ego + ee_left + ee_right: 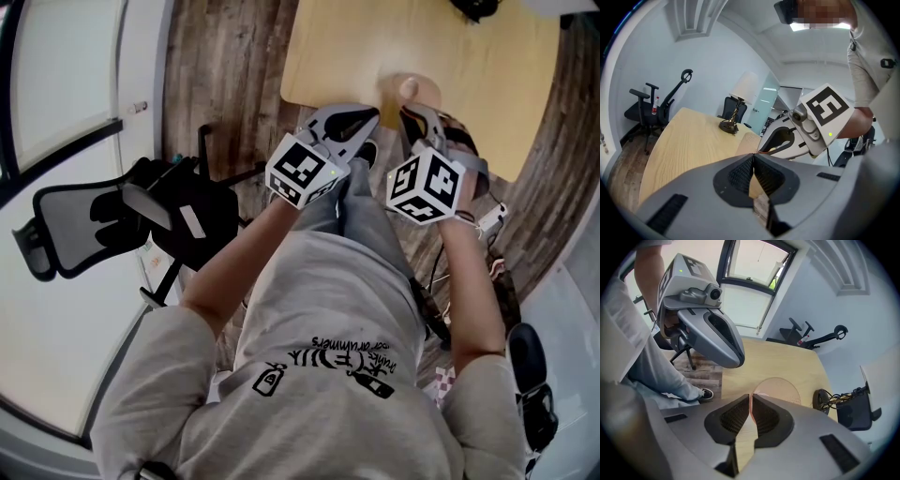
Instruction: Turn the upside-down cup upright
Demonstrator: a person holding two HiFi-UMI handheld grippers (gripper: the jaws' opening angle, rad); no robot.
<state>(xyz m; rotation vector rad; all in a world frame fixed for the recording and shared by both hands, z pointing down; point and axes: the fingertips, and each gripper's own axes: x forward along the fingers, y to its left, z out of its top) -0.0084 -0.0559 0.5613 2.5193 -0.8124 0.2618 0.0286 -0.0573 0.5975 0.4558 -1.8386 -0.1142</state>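
A tan cup (pixel 410 89) stands near the front edge of the light wooden table (pixel 347 47); from above a small round end shows on it. My right gripper (pixel 411 114) points steeply down at it. In the right gripper view the cup (pixel 780 389) lies just past my right gripper (pixel 751 396), whose pads are shut on its thin pinkish edge. My left gripper (pixel 372 115) is close on the cup's left, shut and holding nothing. In the left gripper view my left gripper (pixel 753 156) has its tips together, with the cup (pixel 747 142) just beyond them.
A dark lamp base (pixel 729 124) with a cable (pixel 824 401) sits farther back on the table. A black office chair (pixel 122 220) stands on the wooden floor to my left. The table's near edge (pixel 323 101) is right below the grippers.
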